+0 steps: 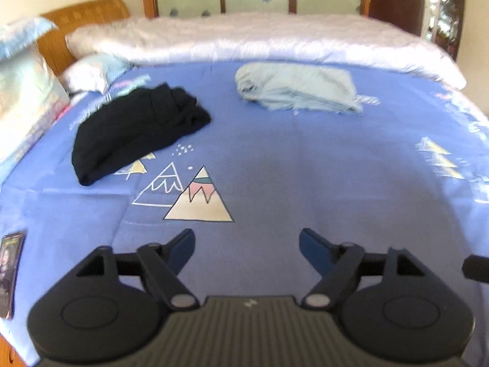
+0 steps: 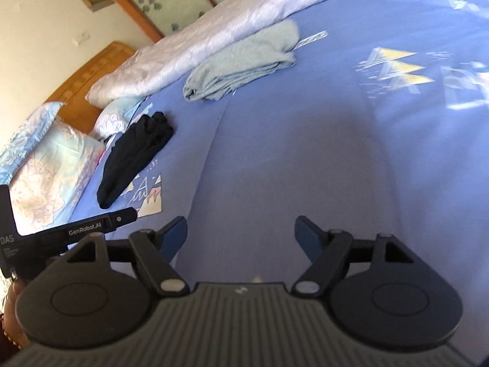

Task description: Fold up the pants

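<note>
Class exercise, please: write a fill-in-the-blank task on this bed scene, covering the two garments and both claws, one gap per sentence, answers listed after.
1. The left claw and the right claw are both ____ and hold nothing.
2. The garment nearer the pillows is ____ in colour.
3. The light blue garment lies just in front of the white ____.
4. The bedsheet is printed with ____ shapes.

Missing words: open; black; quilt; mountain

A home bedroom: bed [image 1: 275, 153], pillows [image 1: 27, 91], wooden headboard [image 1: 85, 9].
</note>
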`<state>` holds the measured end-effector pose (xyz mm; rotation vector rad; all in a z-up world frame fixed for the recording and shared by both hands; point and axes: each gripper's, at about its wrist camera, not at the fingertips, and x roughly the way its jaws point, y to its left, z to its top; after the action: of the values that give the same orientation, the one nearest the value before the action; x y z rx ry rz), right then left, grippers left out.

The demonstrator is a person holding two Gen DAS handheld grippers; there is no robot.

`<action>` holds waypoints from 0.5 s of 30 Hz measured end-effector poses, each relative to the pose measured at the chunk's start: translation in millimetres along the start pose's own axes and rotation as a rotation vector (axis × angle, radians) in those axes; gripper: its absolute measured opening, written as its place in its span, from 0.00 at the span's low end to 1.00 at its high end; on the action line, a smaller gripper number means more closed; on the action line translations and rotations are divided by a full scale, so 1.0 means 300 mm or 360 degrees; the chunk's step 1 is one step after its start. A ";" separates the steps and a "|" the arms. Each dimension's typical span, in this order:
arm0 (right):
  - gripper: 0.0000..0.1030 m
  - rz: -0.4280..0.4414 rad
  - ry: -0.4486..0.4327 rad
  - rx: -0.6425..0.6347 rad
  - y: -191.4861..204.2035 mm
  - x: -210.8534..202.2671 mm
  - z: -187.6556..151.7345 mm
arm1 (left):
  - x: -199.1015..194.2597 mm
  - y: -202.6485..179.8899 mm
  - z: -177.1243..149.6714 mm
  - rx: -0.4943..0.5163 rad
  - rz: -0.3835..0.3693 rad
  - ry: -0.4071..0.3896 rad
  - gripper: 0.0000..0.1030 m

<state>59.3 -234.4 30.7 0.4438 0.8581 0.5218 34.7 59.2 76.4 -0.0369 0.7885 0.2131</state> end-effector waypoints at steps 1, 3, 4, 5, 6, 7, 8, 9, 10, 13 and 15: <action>0.77 -0.0004 -0.0010 -0.0007 0.009 -0.014 -0.016 | -0.047 -0.017 -0.013 0.0019 0.0000 -0.0032 0.83; 0.77 -0.0043 -0.0041 -0.0041 0.032 -0.066 -0.045 | -0.123 -0.051 -0.041 0.0075 -0.0009 -0.0074 0.86; 0.77 -0.0071 -0.0061 -0.0068 0.045 -0.084 -0.059 | -0.156 -0.059 -0.056 0.0092 -0.0024 -0.0086 0.91; 0.78 -0.0103 -0.0079 -0.0097 0.056 -0.110 -0.077 | -0.180 -0.072 -0.064 0.0104 -0.0034 -0.0098 0.93; 0.78 -0.0133 -0.0093 -0.0120 0.073 -0.079 -0.069 | -0.204 -0.083 -0.073 0.0109 -0.0034 -0.0110 0.94; 0.78 -0.0151 -0.0107 -0.0139 0.089 -0.064 -0.075 | -0.222 -0.092 -0.081 0.0111 -0.0031 -0.0122 0.95; 0.79 -0.0156 -0.0120 -0.0153 0.095 -0.070 -0.083 | -0.237 -0.098 -0.089 0.0112 -0.0034 -0.0128 0.96; 0.79 -0.0159 -0.0132 -0.0163 0.096 -0.086 -0.098 | -0.254 -0.105 -0.096 0.0111 -0.0042 -0.0125 0.98; 0.80 -0.0163 -0.0144 -0.0173 0.101 -0.092 -0.108 | -0.262 -0.107 -0.103 0.0111 -0.0054 -0.0118 0.98; 0.81 -0.0173 -0.0161 -0.0201 0.118 -0.108 -0.139 | -0.293 -0.121 -0.126 0.0117 -0.0077 -0.0106 0.99; 0.82 -0.0187 -0.0167 -0.0213 0.127 -0.115 -0.154 | -0.316 -0.132 -0.139 0.0124 -0.0091 -0.0110 0.99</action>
<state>-6.1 -217.7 45.8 0.2939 0.7388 0.4404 -51.3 -1.0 112.1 0.0213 0.7256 0.1285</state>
